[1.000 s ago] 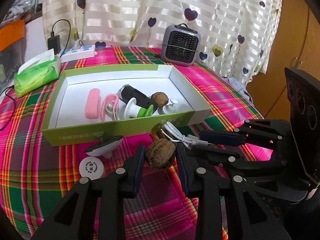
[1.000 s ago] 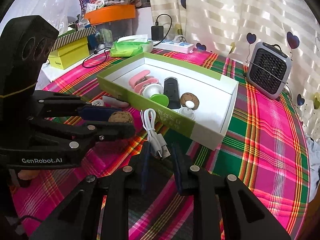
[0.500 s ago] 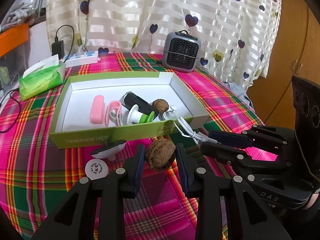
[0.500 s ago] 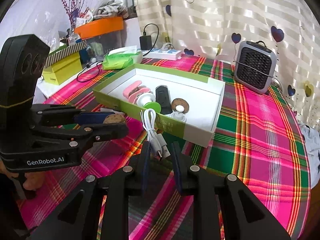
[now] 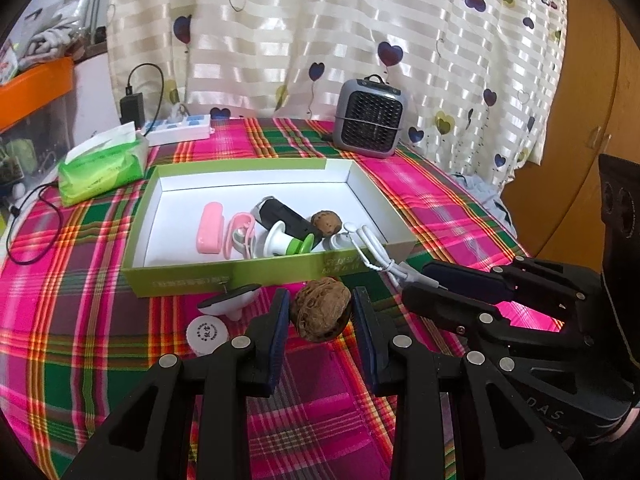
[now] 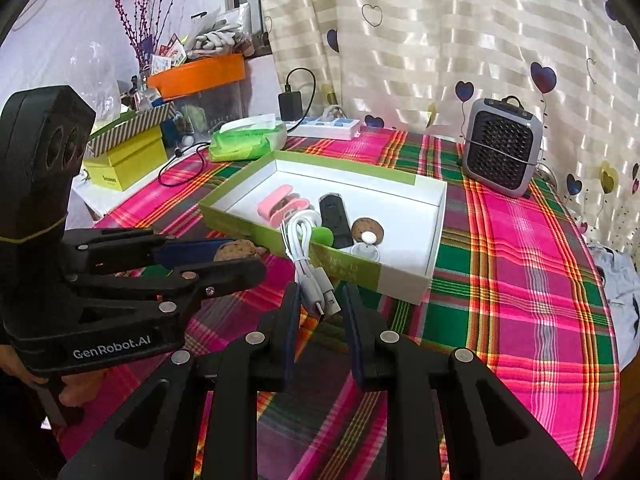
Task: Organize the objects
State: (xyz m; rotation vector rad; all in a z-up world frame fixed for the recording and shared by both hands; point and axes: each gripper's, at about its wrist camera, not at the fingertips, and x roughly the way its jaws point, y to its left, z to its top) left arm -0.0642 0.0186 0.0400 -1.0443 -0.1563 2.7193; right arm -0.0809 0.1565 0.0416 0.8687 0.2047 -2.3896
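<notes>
The left tongs (image 5: 320, 314) pinch a walnut (image 5: 321, 309) between their blue pads, and the right tongs (image 6: 320, 306) pinch the plug end of a white cable (image 6: 308, 268). Both loads hang above the plaid tablecloth (image 6: 520, 280), just short of the long near edge of the green box (image 5: 240, 276). The cable's loop already droops over that edge near its right corner. Inside, close to the same edge, lie another walnut (image 5: 326, 222), a pink case (image 5: 210, 232) and a black gadget (image 5: 280, 214). To do this step well, I judge each load should clear the box wall before it is let go, the cable gathered over bare white floor. A bottle cap (image 5: 207, 334) waits outside on the cloth.
</notes>
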